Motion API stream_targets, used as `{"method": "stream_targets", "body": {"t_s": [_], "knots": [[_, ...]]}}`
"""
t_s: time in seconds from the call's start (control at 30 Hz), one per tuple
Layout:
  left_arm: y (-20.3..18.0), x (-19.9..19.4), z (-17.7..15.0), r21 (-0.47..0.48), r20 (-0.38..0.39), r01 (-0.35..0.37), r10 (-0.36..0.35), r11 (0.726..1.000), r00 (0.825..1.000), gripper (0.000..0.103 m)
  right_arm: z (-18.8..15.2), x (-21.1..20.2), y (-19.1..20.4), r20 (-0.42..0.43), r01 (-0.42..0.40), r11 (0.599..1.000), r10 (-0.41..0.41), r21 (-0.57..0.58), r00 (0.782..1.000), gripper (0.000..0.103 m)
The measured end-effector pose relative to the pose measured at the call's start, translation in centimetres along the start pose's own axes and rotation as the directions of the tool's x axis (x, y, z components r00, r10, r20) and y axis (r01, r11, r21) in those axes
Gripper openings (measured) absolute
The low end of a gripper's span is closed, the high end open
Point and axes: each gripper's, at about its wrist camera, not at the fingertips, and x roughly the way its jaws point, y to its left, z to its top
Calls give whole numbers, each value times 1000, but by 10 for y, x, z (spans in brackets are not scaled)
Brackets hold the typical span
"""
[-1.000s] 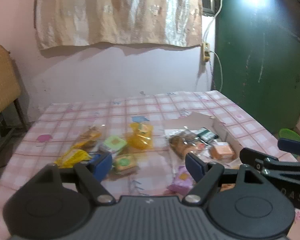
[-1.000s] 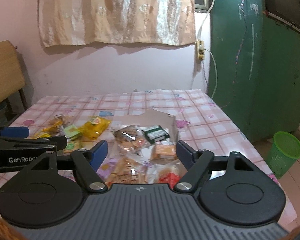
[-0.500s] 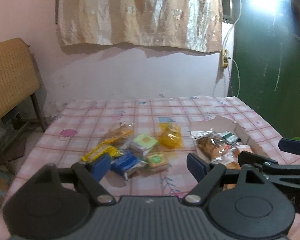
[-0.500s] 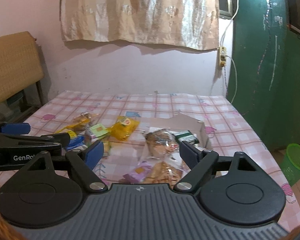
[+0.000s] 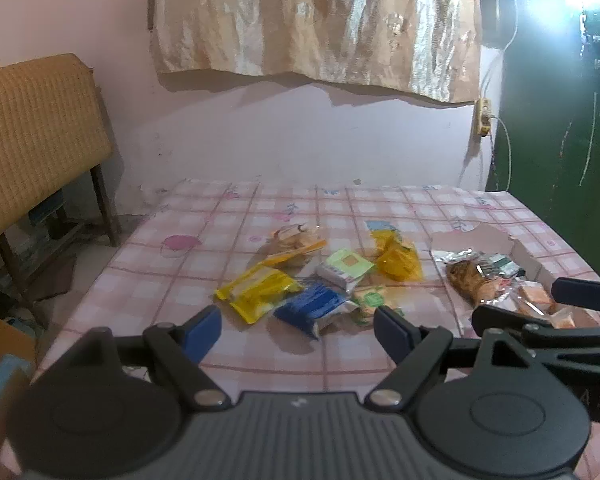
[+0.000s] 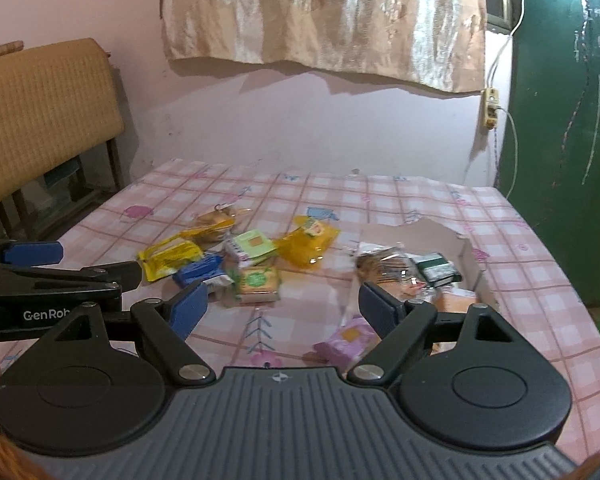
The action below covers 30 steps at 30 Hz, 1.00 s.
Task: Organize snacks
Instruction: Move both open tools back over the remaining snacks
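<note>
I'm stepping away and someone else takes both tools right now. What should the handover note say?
Left tool: open, empty, above the near table edge.
Right tool: open, empty.
Loose pile mid-table: yellow packet, blue packet, green-label packet, orange pouch.
Cardboard box on the right already holds several snacks; a purple packet lies by it.
Left: move the loose pile into the box.

text: "GenRob", cut off, white on the black arm of your left tongs (image 6: 72, 276) in the right wrist view | "A S" on your right tongs (image 5: 572, 308) in the left wrist view | snack wrappers: print too blurred for you to read
</note>
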Motion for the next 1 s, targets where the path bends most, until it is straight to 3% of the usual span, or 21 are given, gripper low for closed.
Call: {"method": "stream_targets", "body": {"t_s": [0.83,1.0], "knots": [[46,49,-8,-51,-37,-35,33,998,999,86,-1,65,26,-77,-96,995,96,9,992,103],[57,82,0,40,-10,-31,32,999,999,95,-3,73,30,-90,-101,995,102,15,991,103]]}}
